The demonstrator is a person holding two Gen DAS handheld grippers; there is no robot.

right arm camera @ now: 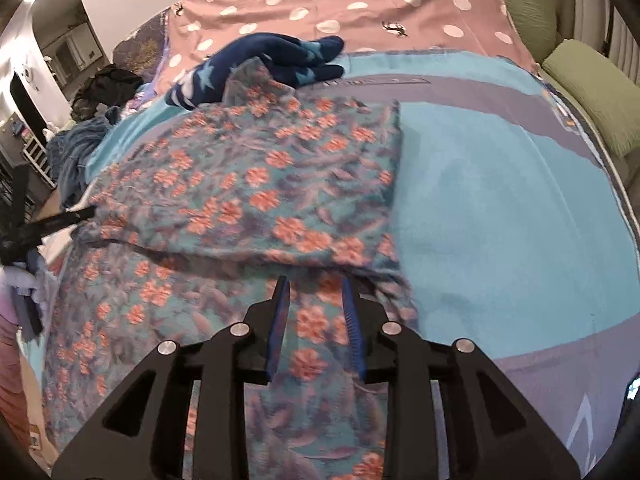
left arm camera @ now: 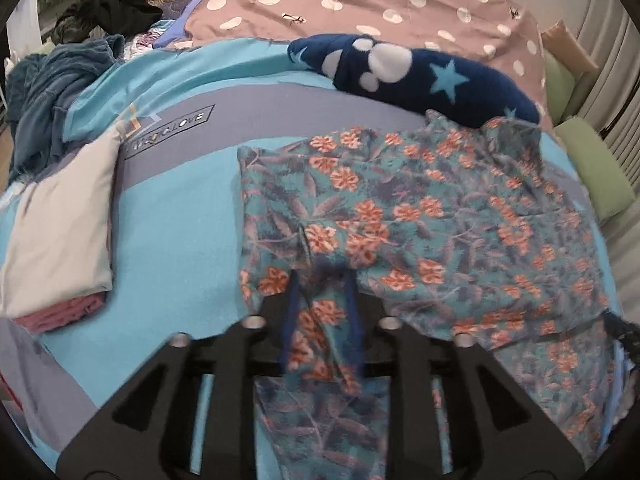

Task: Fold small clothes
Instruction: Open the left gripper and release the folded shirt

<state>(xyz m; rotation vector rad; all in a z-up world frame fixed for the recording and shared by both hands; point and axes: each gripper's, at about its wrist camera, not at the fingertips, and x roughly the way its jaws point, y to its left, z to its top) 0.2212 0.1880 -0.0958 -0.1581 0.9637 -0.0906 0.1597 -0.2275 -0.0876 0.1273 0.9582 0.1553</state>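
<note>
While both grippers pinch it, the thin floral garment point(left arm camera: 420, 216) drapes, folded

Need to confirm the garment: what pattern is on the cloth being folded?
Teal floral garment with orange-pink flowers and purplish leaves; clearest in the right wrist view.

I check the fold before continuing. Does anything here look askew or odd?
The floral garment lies unevenly: its far corner rides up onto the navy star-patterned fleece, and the folded-over layer's edge is wrinkled by the right gripper.
</note>
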